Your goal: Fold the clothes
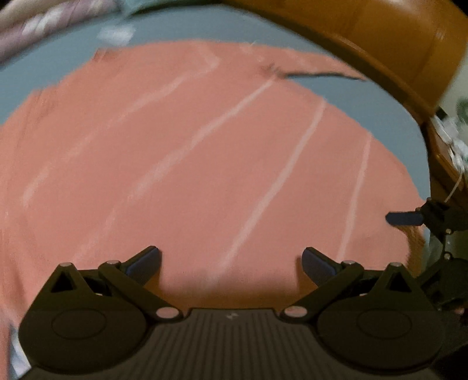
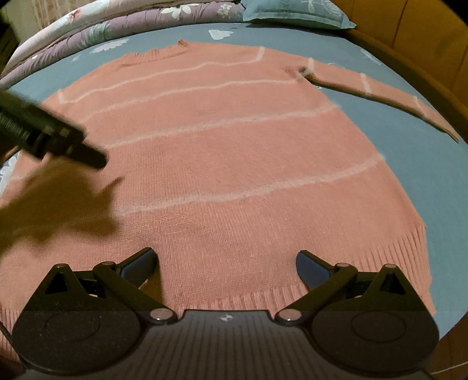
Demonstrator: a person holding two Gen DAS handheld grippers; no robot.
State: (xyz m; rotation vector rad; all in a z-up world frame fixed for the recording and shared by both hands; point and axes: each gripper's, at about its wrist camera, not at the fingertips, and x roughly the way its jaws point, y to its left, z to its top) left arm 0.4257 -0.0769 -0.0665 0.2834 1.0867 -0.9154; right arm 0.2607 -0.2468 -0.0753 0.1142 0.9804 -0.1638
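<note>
**One Sweater Flat on the Bed, Both Hand-Held Grippers Apart and Empty**

One pink sweater [image 2: 228, 152] lay spread flat on the blue bed sheet [image 2: 424, 175], covering most of the bed's middle. Its ribbed hem [image 2: 292, 295] ran along the near edge of the bed, and its collar [image 2: 163, 52] pointed toward the far edge. Five pale stripes crossed the body from side to side in the right wrist view. One sleeve [image 2: 380, 90] extended straight toward the far right corner of the bed, carrying three short pale bands; the other sleeve was not clearly discernible.

Two hand-held grippers were present. The right hand-held gripper [image 2: 226, 264] hovered over the hem near the bed's near edge, its two fingers spread wide with only knit fabric visible between them. The left hand-held gripper [image 1: 231, 263] was positioned above the sweater's left portion, its two fingers likewise spread apart and holding nothing; in the right wrist view it appeared as a dark blurred body casting one shadow on the fabric. Whether either gripper touched the sweater could not be determined.

At the far edge of the bed lay one purple floral quilt [image 2: 117, 20] and one teal pillow [image 2: 295, 13], side by side. An orange-brown wooden bed frame [image 2: 409, 38] bordered the right edge. The left wrist view was motion-blurred.
</note>
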